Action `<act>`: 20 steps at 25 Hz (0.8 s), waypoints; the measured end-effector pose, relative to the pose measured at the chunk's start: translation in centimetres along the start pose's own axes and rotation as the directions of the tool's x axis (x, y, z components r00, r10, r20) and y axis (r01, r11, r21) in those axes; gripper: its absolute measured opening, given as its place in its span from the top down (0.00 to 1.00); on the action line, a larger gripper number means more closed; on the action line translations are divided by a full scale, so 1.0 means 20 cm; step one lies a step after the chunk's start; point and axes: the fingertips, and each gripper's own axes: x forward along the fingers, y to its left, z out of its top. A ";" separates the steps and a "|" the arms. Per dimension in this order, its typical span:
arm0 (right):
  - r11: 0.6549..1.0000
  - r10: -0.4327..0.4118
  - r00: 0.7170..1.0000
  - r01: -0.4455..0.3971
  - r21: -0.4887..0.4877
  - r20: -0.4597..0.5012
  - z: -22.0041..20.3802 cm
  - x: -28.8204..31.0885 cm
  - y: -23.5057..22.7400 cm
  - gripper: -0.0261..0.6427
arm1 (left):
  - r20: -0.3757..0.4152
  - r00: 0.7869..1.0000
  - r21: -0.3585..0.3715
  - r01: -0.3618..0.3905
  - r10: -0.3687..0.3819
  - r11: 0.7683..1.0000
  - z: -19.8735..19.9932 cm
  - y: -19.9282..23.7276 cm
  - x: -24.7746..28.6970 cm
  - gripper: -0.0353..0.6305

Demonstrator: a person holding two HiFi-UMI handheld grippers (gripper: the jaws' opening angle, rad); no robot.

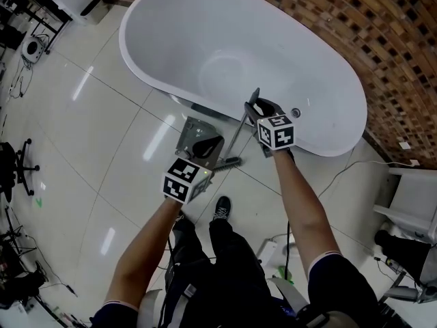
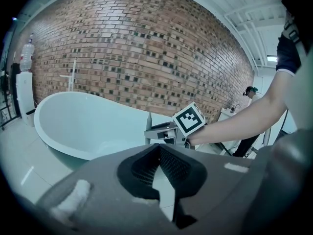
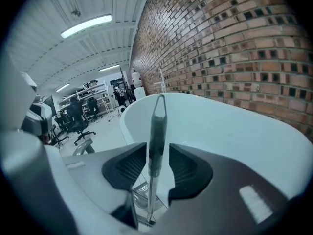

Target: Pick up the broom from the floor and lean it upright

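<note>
The broom stands nearly upright, its thin grey handle [image 1: 243,125] leaning towards the rim of the white bathtub [image 1: 147,74] and its dark head [image 1: 229,161] on the floor. In the right gripper view the handle [image 3: 155,131] rises between the jaws with a gap on each side. My right gripper [image 1: 257,109] is open around the handle's top, the pads not pressing it. My left gripper [image 1: 207,145] hovers low, just left of the broom's head; its jaws [image 2: 157,151] meet at the tips with nothing between them. The left gripper view shows the right gripper [image 2: 161,129] with the handle's tip [image 2: 148,120].
A grey metal plate [image 1: 194,130] lies on the tiles beside the tub. A brick wall [image 1: 382,39] runs behind the tub [image 3: 220,131]. My shoe [image 1: 221,208] stands close below the broom. Office chairs [image 3: 80,119] and shelves fill the far room; a cable [image 1: 345,169] crosses the floor.
</note>
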 end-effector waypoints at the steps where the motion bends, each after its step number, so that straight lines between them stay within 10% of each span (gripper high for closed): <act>1: 1.000 0.004 1.000 -0.004 0.003 0.000 0.00 0.00 0.00 0.73 | -0.002 1.000 -0.002 -0.002 0.002 1.000 0.00 0.00 0.00 0.94; 10: 0.999 -0.017 0.999 0.016 0.029 0.044 0.04 -0.11 0.01 0.62 | 0.007 1.000 0.001 -0.013 0.013 1.000 0.03 0.03 -0.01 0.94; 20: 1.000 -0.013 0.970 0.015 -0.005 0.243 0.29 -0.65 0.41 0.96 | 0.017 0.999 0.035 0.032 -0.033 0.999 0.12 -0.10 -0.19 0.94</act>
